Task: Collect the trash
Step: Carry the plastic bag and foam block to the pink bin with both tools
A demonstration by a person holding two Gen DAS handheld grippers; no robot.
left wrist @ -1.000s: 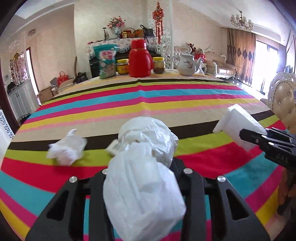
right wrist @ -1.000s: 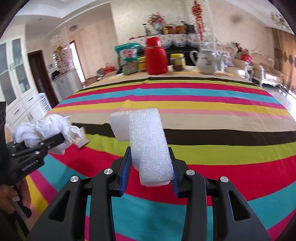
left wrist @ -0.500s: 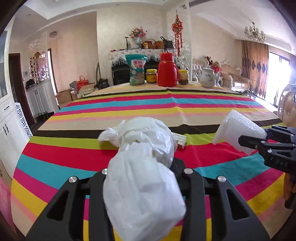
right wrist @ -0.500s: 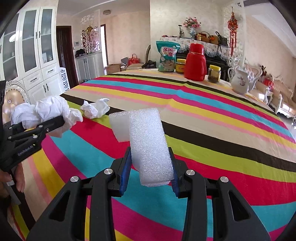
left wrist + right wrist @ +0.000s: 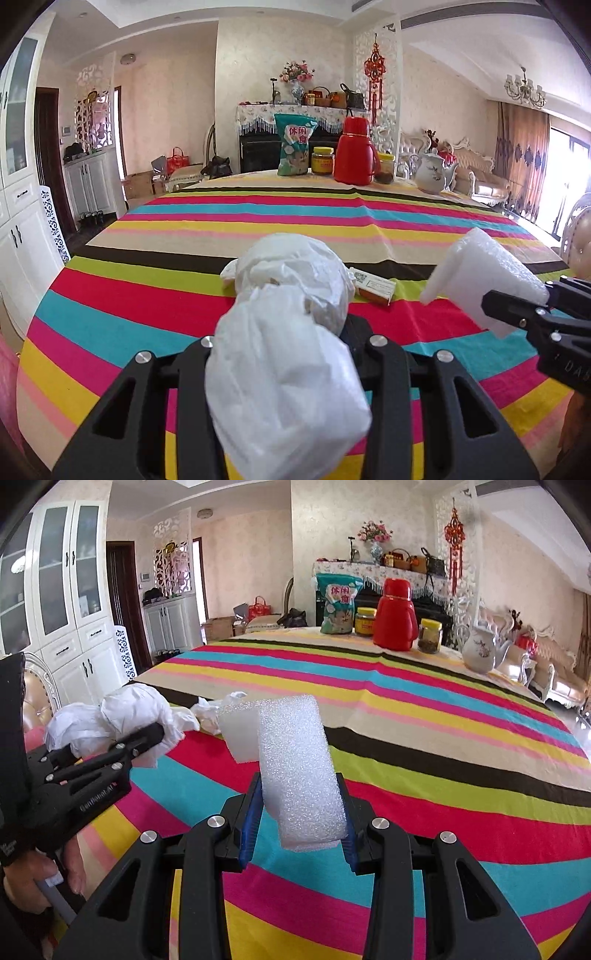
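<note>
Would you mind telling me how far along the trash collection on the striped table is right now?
Done: nothing visibly binned; no bin is in view. In hand: the left hand-held gripper is shut on a white plastic bag, and the right hand-held gripper is shut on a white foam piece. Left: a crumpled white wrapper and a small carton lie on the striped tablecloth.

A small box (image 5: 371,286) lies on the table (image 5: 184,236); thermos (image 5: 355,151) and teapot (image 5: 431,173) stand at its far edge
</note>
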